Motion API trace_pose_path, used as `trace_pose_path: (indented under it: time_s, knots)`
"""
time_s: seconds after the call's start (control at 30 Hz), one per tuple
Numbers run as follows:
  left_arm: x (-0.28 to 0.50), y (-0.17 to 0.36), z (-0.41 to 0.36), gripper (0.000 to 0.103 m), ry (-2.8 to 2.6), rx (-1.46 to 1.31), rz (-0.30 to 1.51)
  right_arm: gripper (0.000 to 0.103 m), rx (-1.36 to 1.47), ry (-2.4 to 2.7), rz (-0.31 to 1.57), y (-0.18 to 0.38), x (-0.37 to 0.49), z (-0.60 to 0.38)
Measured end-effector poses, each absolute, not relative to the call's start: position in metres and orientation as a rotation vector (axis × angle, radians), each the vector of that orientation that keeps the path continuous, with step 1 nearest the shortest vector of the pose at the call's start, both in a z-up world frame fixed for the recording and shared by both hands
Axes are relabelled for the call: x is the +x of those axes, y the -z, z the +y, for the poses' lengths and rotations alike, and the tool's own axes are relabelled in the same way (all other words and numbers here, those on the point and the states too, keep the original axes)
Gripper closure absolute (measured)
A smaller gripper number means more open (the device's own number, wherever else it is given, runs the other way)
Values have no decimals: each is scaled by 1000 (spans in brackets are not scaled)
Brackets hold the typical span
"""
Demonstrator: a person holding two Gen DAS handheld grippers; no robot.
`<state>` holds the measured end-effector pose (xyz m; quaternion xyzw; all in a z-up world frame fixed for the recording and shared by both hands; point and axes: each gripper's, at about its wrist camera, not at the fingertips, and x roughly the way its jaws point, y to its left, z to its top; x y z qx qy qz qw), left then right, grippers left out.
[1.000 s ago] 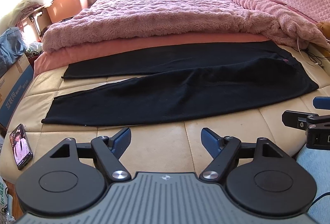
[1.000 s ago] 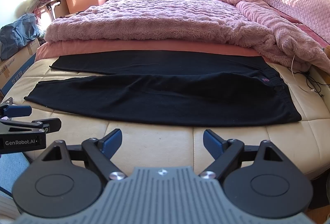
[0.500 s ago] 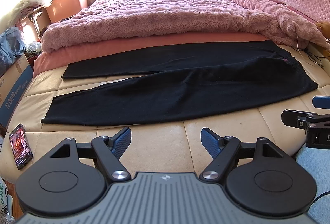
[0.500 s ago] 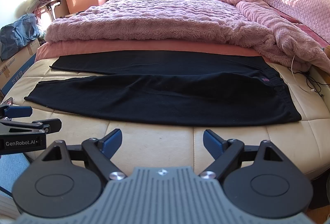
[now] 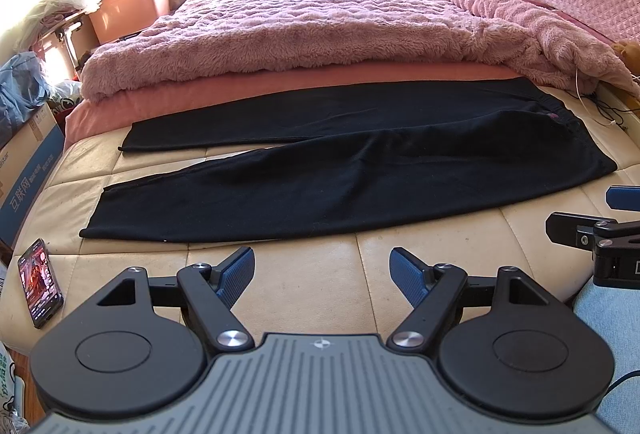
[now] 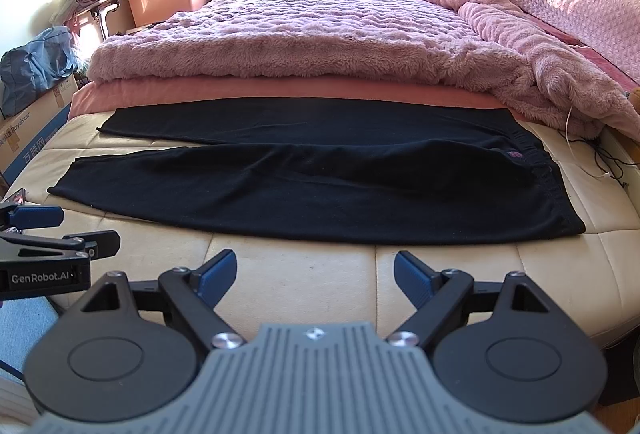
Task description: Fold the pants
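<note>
Black pants (image 5: 340,170) (image 6: 320,186) lie flat across the cream mattress (image 5: 316,274), waistband to the right, both legs stretched left with a narrow gap between the leg ends. My left gripper (image 5: 322,274) hovers open over bare mattress just short of the near leg's edge, nothing between its blue pads. My right gripper (image 6: 314,276) is open too, in front of the near edge of the pants toward the waist end. Each gripper shows at the side of the other's view: the right gripper (image 5: 600,230) and the left gripper (image 6: 44,234).
A fluffy pink blanket (image 5: 320,30) is piled just behind the pants. A phone (image 5: 40,282) lies on the mattress's near left corner. Thin cables (image 6: 596,154) trail at the right edge. A cardboard box (image 5: 28,170) and storage bins (image 5: 128,6) stand left of the bed.
Both grippers have stayed nearly still and open. Only the phone's screen picture has changed.
</note>
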<state>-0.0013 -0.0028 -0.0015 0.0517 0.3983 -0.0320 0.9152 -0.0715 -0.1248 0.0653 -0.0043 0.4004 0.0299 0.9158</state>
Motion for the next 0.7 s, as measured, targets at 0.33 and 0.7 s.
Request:
trace_pose_path:
  time_s: [0.33,0.7]
  knots:
    - [-2,2,-3,13,65,105,820,21,-10,-64,826,-62,-77,-125]
    - [-3,4,-2,14,83,103,828,21,-1,-66,827,-60,-76,-127]
